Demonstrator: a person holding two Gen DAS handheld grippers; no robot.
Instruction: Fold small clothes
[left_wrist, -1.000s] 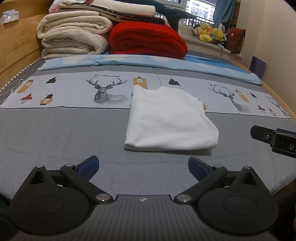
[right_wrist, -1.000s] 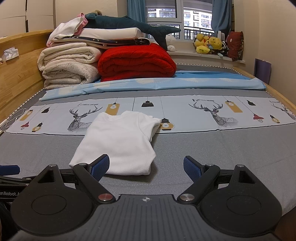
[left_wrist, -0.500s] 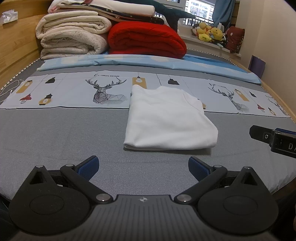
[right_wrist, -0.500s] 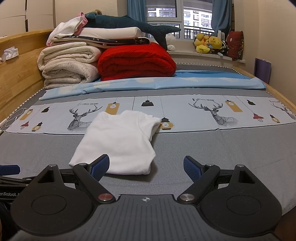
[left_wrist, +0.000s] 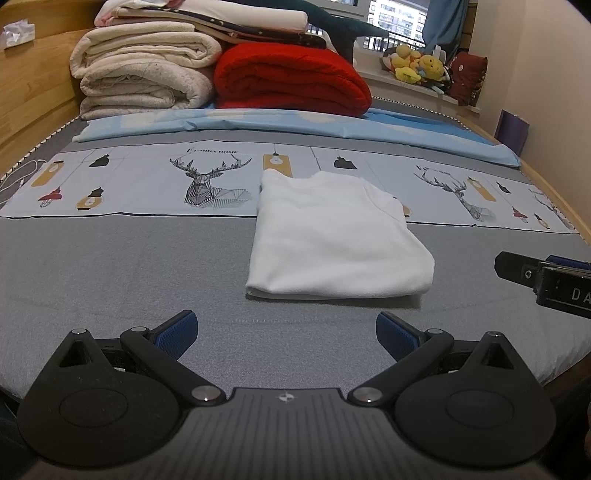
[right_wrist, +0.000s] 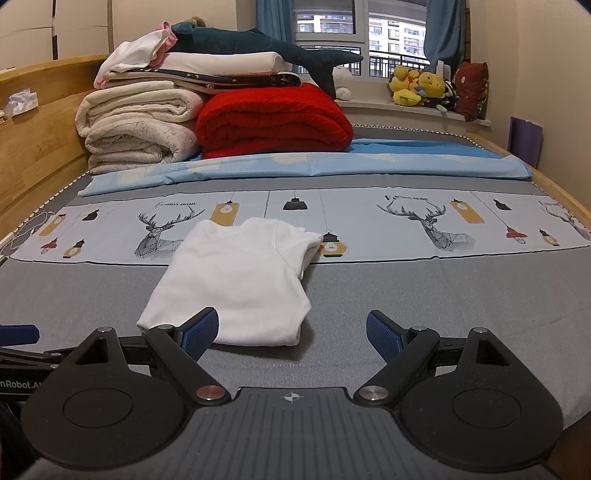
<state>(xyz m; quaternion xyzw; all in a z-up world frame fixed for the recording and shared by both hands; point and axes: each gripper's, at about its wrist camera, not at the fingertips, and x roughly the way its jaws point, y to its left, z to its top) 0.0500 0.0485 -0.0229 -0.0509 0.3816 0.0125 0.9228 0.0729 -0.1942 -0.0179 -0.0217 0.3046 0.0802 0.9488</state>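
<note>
Nothing has shifted since the earlier frames. Both grippers, left (left_wrist: 287, 332) and right (right_wrist: 291, 330), hover low in frame, fingers wide and empty. Mid-frame, the folded shirt (left_wrist: 332, 240) lies on the bed (left_wrist: 110, 266); blankets (right_wrist: 273, 118) stack behind.

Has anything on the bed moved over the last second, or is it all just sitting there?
Nothing visibly changed. The folded white shirt lies in the same spot on the bed, and neither the left gripper nor the right gripper took hold of anything; both remain open and clear of the shirt.
</note>
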